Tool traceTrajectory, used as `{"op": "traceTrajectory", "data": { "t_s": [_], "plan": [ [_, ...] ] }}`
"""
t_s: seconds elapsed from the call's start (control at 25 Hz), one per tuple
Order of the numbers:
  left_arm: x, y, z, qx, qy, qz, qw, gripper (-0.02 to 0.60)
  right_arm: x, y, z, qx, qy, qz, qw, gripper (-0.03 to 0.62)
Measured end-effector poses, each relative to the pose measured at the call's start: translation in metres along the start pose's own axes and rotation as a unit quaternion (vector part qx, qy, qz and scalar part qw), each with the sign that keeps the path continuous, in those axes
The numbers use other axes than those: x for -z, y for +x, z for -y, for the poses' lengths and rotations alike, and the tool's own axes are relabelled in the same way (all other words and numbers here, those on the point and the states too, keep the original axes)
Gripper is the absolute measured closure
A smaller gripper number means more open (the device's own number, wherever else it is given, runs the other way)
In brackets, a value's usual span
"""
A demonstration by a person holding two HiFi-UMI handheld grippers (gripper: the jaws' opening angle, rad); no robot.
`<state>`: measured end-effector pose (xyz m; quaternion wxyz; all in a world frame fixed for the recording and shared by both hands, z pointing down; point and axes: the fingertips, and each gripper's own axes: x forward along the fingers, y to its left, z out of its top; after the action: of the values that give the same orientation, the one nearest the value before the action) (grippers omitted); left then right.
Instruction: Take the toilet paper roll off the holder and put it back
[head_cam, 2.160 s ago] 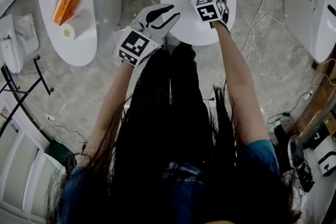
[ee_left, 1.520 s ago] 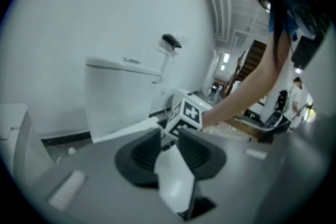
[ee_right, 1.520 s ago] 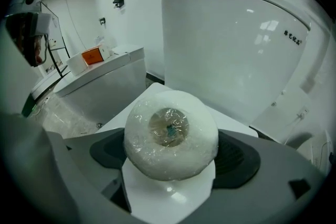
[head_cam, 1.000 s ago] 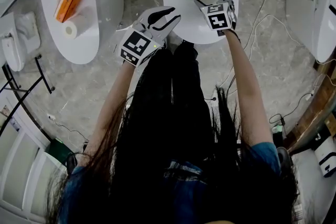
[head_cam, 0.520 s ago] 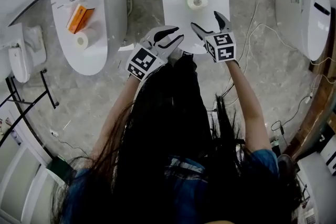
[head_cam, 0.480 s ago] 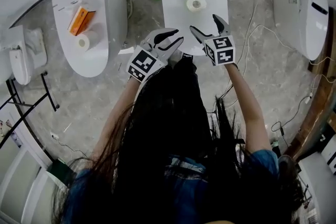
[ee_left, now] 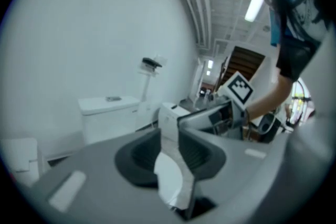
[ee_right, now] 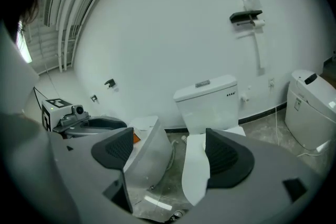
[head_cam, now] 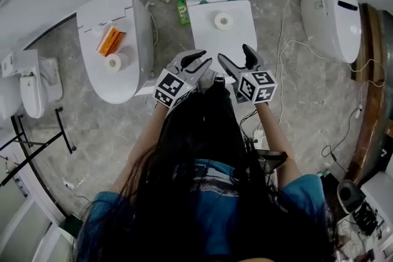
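Note:
A white toilet paper roll point(head_cam: 223, 21) stands on end on the shut lid of the middle toilet point(head_cam: 236, 37). A black wall holder point(ee_right: 247, 17) hangs above that toilet's tank; it also shows in the left gripper view as the holder point(ee_left: 151, 63). My right gripper point(head_cam: 233, 52) is open and empty, well short of the roll. Beside it, my left gripper point(head_cam: 204, 58) is open by a narrow gap with nothing in it. In their own views the right gripper point(ee_right: 168, 152) and the left gripper point(ee_left: 170, 149) frame only toilets and floor.
A second toilet point(head_cam: 116, 27) at the left carries an orange box point(head_cam: 110, 41) and another paper roll point(head_cam: 113, 62). A third toilet point(head_cam: 331, 9) stands at the right. Cables point(head_cam: 288, 40) trail across the grey floor. A green bottle point(head_cam: 183, 9) stands by the middle tank.
My right gripper let go of the roll on the middle toilet's lid and drew back open. Both grippers are now farther from the toilet, and the view takes in more of the room.

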<state>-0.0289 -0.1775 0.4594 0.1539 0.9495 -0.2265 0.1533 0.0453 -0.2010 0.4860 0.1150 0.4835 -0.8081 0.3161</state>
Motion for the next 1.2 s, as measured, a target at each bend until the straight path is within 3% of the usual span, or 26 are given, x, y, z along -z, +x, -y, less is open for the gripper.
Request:
{"op": "traceTrajectory", "data": {
  "t_s": [0.36,0.72,0.8,1.04,1.2],
  "plan": [
    [-0.03,-0.06,0.026,-0.005,-0.005,0.052,0.9986,0.48,-0.048,-0.064,-0.052,0.035,0.056,0.092,0.994,0.154],
    [-0.038,-0.093,0.059,-0.007,-0.027,0.084,0.9961,0.48,-0.033,-0.114,-0.094,0.023,0.06,0.085,0.994,0.171],
    [-0.043,-0.097,0.068,-0.008,-0.027,0.09,0.9956,0.48,-0.024,-0.126,-0.099,0.023,0.061,0.082,0.995,0.21],
    [-0.044,-0.106,0.121,-0.015,-0.01,0.093,0.9955,0.48,0.005,-0.178,-0.1,0.036,0.056,0.089,0.994,0.485],
    [-0.039,-0.115,0.17,-0.034,-0.005,0.102,0.9942,0.48,0.028,-0.223,-0.102,0.025,0.037,0.089,0.995,0.505]
  ]
}}
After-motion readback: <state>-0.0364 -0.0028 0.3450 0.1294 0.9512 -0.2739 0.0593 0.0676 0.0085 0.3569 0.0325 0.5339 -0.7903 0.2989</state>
